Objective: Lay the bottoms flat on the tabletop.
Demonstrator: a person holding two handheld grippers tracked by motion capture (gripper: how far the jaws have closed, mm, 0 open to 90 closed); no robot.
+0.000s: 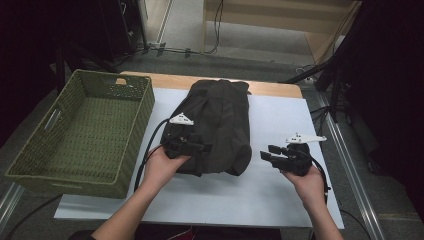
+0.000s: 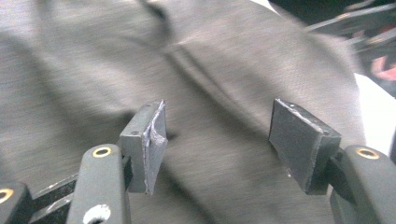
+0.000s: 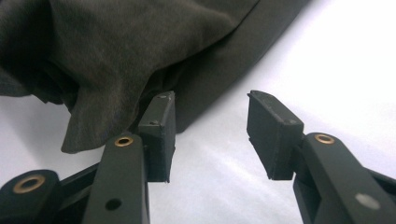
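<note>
Both tools spread open at the dark folded garment (image 1: 215,125), ready to take hold.
Left tool (image 1: 192,147) hovers over the cloth's near-left part, jaws apart; right tool (image 1: 272,155) sits just right of its hem, empty, on the white tabletop (image 1: 280,115); green basket (image 1: 80,130) waits beyond the left tool.

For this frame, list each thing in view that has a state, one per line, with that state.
Dark garment: folded, lying on the white table.
Green woven basket: upright, empty.
Left gripper: open, over the garment.
Right gripper: open, at the garment's edge, holding nothing.
</note>
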